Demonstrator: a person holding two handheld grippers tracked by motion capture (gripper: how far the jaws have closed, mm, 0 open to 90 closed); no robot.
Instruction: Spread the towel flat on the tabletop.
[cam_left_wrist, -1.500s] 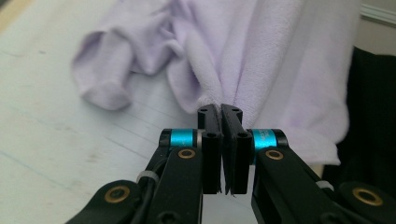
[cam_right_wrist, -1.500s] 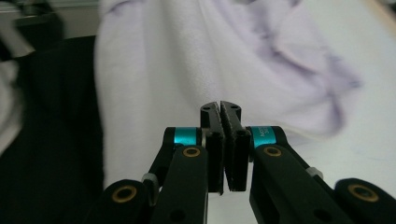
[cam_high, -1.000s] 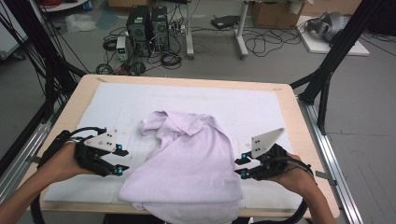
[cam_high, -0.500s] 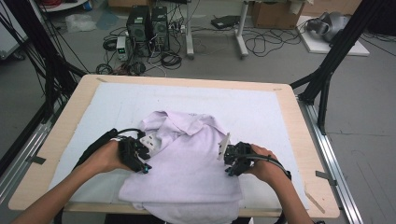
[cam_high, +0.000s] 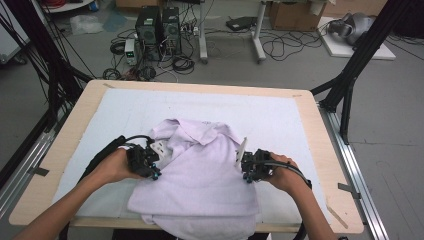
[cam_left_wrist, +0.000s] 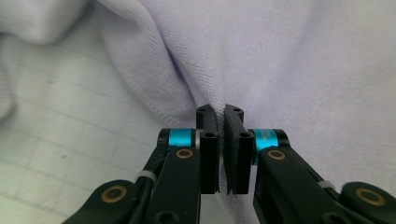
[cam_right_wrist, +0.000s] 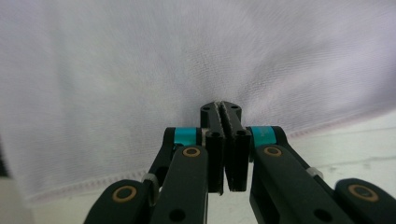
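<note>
From the high view, we had brought both hands in from the desk (cam_high: 70, 150) edges onto the lilac shirt (cam_high: 200, 175) lying mid-desk. In the left gripper (cam_left_wrist: 219, 112) view, our jaws had just closed, pinching its hem. In the right gripper (cam_right_wrist: 221, 108) view, likewise: ready, we judged, to lift or fold.

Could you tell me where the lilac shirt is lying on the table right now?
In the high view the lilac shirt lies on the white mat, near the table's front edge, between the left gripper and right gripper.
</note>
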